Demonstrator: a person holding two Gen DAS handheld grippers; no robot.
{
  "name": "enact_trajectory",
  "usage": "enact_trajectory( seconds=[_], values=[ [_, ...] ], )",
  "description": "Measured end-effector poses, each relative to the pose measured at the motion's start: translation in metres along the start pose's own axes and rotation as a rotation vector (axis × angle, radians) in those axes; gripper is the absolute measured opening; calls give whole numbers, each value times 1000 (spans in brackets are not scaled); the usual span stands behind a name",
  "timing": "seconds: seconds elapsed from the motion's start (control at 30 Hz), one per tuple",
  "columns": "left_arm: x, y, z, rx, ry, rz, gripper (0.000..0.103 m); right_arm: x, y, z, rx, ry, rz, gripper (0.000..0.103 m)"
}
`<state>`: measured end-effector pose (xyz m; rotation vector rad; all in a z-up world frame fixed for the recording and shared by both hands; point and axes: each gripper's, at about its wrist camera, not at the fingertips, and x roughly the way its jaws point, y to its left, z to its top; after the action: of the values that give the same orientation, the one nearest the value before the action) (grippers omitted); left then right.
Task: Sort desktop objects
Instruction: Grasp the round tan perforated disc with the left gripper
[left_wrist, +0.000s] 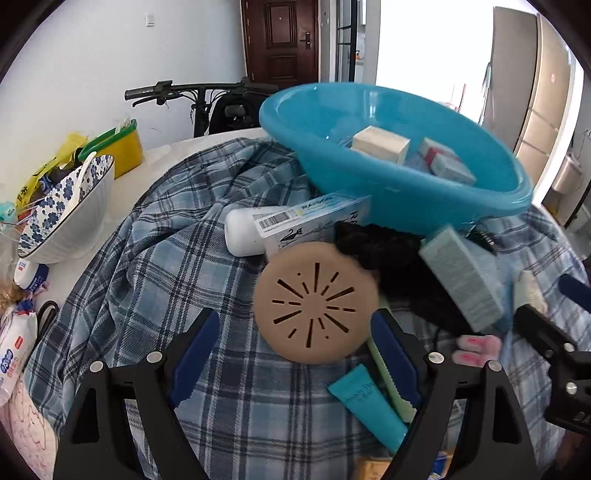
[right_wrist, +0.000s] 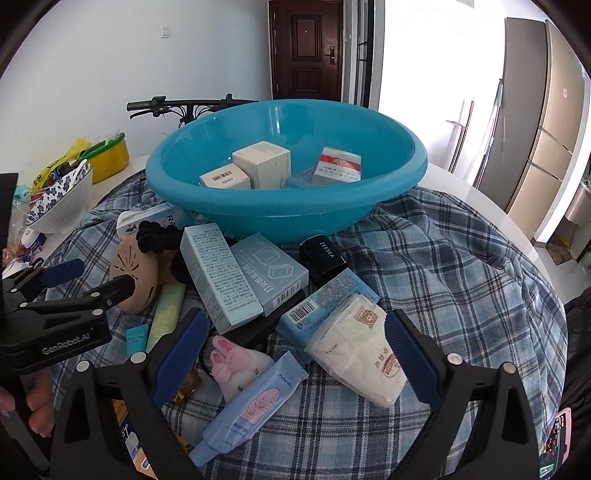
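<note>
The left hand-held gripper (left_wrist: 295, 354) is held apart around the tan perforated disc (left_wrist: 316, 301), unclamped. The right hand-held gripper (right_wrist: 295, 363) is spread over the tissue pack (right_wrist: 358, 347). Boxes (right_wrist: 264, 168) are kept in the blue basin (right_wrist: 288, 206) toward the worktop's far edge.

Bare plaid cloth (left_wrist: 155, 280) is left open ahead and to the left of the left gripper (left_wrist: 295, 354). Its right half is blocked by the tan slotted disc (left_wrist: 316, 308), with a teal tube (left_wrist: 369, 402) just beneath. Ahead of the right gripper (right_wrist: 295, 354), the way is crowded by a wrapped white pack (right_wrist: 362, 350), a pale tube (right_wrist: 251, 406) and blue boxes (right_wrist: 236, 280). Further ahead stands the blue basin (right_wrist: 284, 206). Open cloth is found to its right.
</note>
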<state>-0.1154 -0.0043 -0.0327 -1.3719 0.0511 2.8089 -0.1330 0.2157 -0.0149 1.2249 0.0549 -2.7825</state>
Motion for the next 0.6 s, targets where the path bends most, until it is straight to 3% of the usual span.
enact_trajectory(
  seconds=[0.17, 0.37, 0.53, 0.6],
  values=[
    [13, -1, 0, -5, 39, -23, 86, 6, -2, 1, 7, 13, 8, 96],
    [8, -14, -1, 25, 23, -59, 86, 11, -5, 1, 18, 23, 10, 96],
    [23, -25, 0, 55, 66, 18, 86, 14, -7, 2, 27, 29, 13, 96],
    [28, -23, 2, 39, 66, 18, 87, 14, -7, 2, 23, 28, 11, 96]
  ],
)
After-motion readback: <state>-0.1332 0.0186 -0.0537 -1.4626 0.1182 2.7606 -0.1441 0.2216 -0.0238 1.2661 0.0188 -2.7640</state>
